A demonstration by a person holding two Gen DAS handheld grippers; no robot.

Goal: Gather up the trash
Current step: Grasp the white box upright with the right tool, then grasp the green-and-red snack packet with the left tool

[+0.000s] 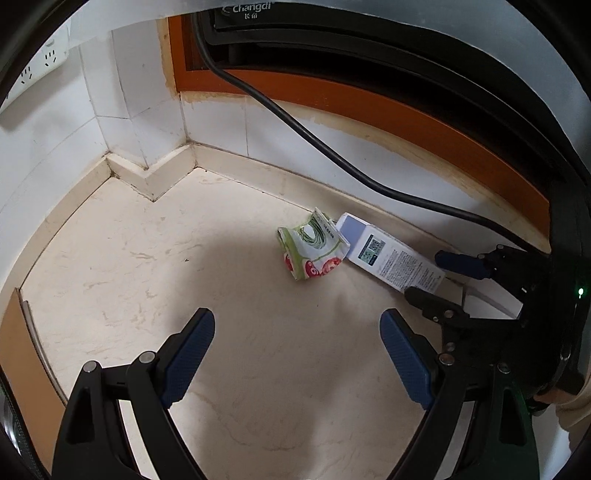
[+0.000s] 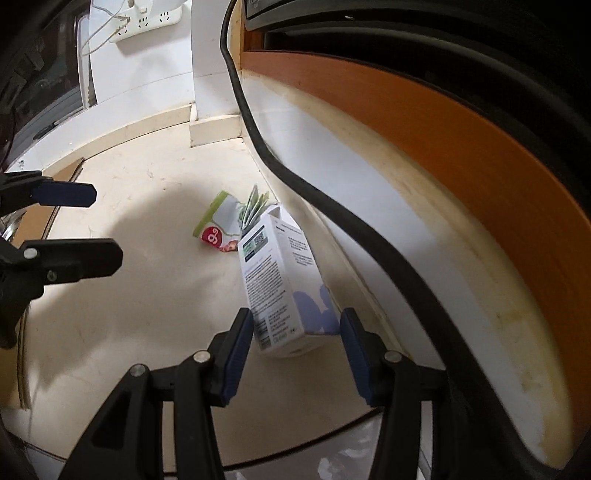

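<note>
A white and lilac carton (image 2: 280,280) lies on the cream floor along the skirting. Its near end sits between the fingers of my right gripper (image 2: 297,325), which is open around it, both pads apart from it. The carton also shows in the left wrist view (image 1: 388,254), with the right gripper (image 1: 439,277) at its right end. A crumpled green, white and red wrapper (image 1: 314,245) lies just past the carton's far end, also in the right wrist view (image 2: 221,225). My left gripper (image 1: 297,332) is open and empty, above bare floor short of the wrapper.
A thick black cable (image 1: 314,136) runs down the tiled wall above the trash. An orange cabinet edge (image 2: 461,147) overhangs the wall. A power strip (image 2: 147,18) hangs on the far wall. A brown board (image 1: 22,350) borders the floor at left.
</note>
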